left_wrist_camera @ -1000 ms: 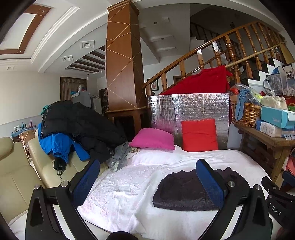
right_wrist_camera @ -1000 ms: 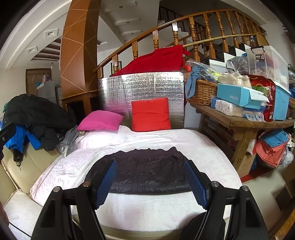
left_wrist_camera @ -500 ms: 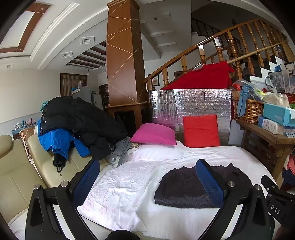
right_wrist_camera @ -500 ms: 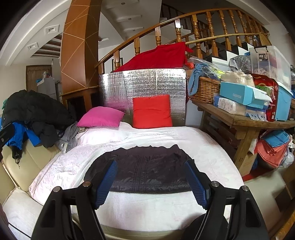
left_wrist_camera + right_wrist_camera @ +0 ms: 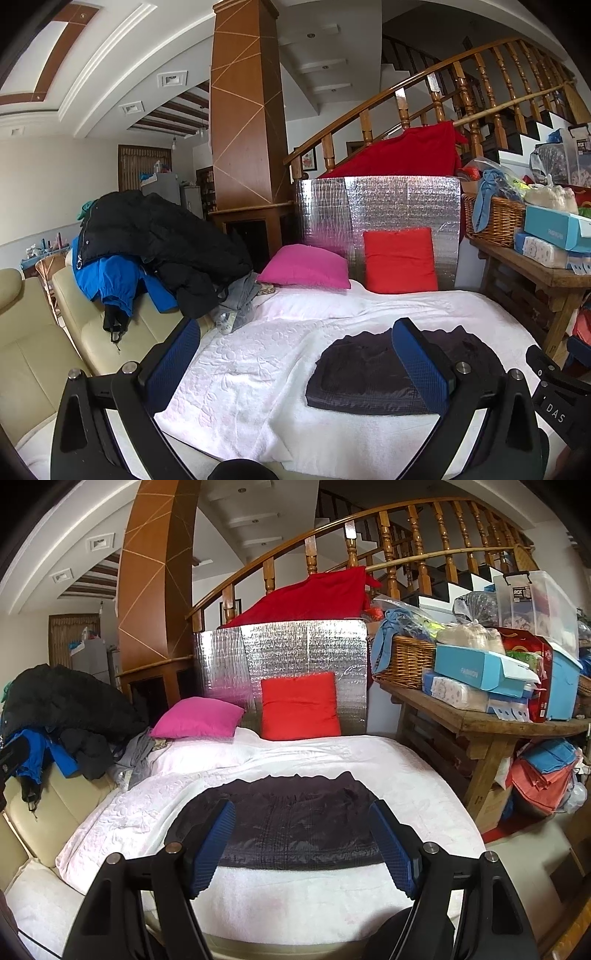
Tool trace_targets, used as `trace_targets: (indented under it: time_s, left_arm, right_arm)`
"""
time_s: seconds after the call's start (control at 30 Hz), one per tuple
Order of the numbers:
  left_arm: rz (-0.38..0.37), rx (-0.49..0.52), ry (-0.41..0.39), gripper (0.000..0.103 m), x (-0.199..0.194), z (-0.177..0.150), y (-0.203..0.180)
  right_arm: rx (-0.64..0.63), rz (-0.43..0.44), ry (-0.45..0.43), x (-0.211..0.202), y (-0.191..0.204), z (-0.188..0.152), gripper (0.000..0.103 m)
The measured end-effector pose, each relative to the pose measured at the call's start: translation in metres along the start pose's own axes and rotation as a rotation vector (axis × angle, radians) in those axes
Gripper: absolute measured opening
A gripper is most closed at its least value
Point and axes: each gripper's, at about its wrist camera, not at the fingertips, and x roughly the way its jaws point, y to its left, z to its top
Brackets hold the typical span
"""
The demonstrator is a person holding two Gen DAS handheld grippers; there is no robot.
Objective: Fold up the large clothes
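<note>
A dark folded garment [image 5: 299, 823] lies flat on the white bed cover [image 5: 406, 775], near the front edge. In the left wrist view the folded garment [image 5: 362, 373] lies right of centre. My left gripper [image 5: 295, 362] is open and empty, held above the bed's front, to the left of the garment. My right gripper [image 5: 303, 845] is open and empty, held above the garment's near edge without touching it. A pile of black and blue jackets [image 5: 147, 243] lies on the cream sofa [image 5: 37, 350] at the left.
A pink pillow [image 5: 306, 266] and a red pillow [image 5: 399, 258] lean on a silver foil panel [image 5: 376, 210] at the bed's head. A cluttered wooden table [image 5: 480, 716] with a basket and boxes stands at the right. A stair railing runs behind.
Both grippers have drifted back and slightly up, so the garment sits a little lower in view. The garment has not moved. Both grippers stay open.
</note>
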Motion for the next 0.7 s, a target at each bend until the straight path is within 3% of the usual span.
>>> trace_targets:
  time_s: [0.6,0.7]
  left_arm:
    - [-0.014,0.034,0.084,0.103,0.072,-0.008,-0.027]
    - [-0.061,0.046,0.135,0.103,0.103,-0.008,-0.035]
  right_arm:
    - [-0.012,-0.037,0.066,0.066,-0.004,0.014,0.078]
    - [-0.008,-0.034,0.096,0.089,-0.014,0.018,0.078]
